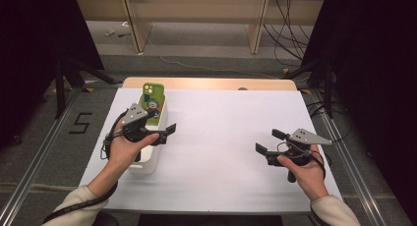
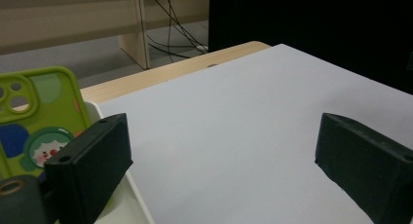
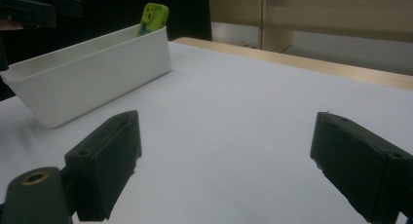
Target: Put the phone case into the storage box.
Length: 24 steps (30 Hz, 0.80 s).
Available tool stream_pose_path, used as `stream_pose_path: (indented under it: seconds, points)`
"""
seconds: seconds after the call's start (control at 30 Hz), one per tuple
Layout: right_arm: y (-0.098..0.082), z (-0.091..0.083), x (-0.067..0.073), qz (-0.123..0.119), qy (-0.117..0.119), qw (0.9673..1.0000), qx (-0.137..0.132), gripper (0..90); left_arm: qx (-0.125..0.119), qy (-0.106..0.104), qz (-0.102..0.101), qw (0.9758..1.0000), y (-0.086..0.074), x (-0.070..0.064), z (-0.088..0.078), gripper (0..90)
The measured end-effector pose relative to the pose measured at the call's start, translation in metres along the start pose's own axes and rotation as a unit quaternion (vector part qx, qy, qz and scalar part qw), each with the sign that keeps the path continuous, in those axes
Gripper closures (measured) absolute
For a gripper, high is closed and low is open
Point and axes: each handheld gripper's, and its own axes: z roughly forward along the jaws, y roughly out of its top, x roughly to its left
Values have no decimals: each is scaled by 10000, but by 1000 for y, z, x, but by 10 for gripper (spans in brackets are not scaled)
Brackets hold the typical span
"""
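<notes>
A phone in a green cartoon case [image 1: 153,104] stands upright at the far end of a long white bin [image 1: 146,163] on the left of the white table. My left gripper [image 1: 166,133] hovers over the bin's middle, open and empty; in the left gripper view the phone [image 2: 39,117] and the bin's rim [image 2: 138,200] sit beside the left jaw. My right gripper [image 1: 269,141] is held open above the table's right side with nothing in it. From the right gripper view the bin [image 3: 92,83] and the phone [image 3: 155,17] lie far off to the left.
A white sheet [image 1: 221,127] covers the table, with a wooden strip [image 1: 206,83] along the far edge. Black stand legs [image 1: 74,73] and cables [image 1: 290,34] lie on the floor beyond. A "5" mark [image 1: 80,123] is on the floor at left.
</notes>
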Motion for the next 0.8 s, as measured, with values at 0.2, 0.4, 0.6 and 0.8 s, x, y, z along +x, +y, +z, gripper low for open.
stream_pose_path:
  seconds: [0.2, 0.4, 0.6, 0.8]
  points:
    - [0, -1, -1, -7, -2, 10000, -1, 127, -49, -81, 65, 9999, -4, -6, -5, 55]
    - [0, -2, -1, -31, 22, 10000, -2, 132, -30, -230, 136, 9996, -9, -10, -6, 56]
    - [-3, -6, -4, -3, -10, 10000, -18, 134, -18, -280, 160, 9995, -13, -12, -8, 56]
    - [-4, -8, -5, 7, -32, 10000, -9, 135, -11, -400, 207, 9990, -17, -13, -12, 59]
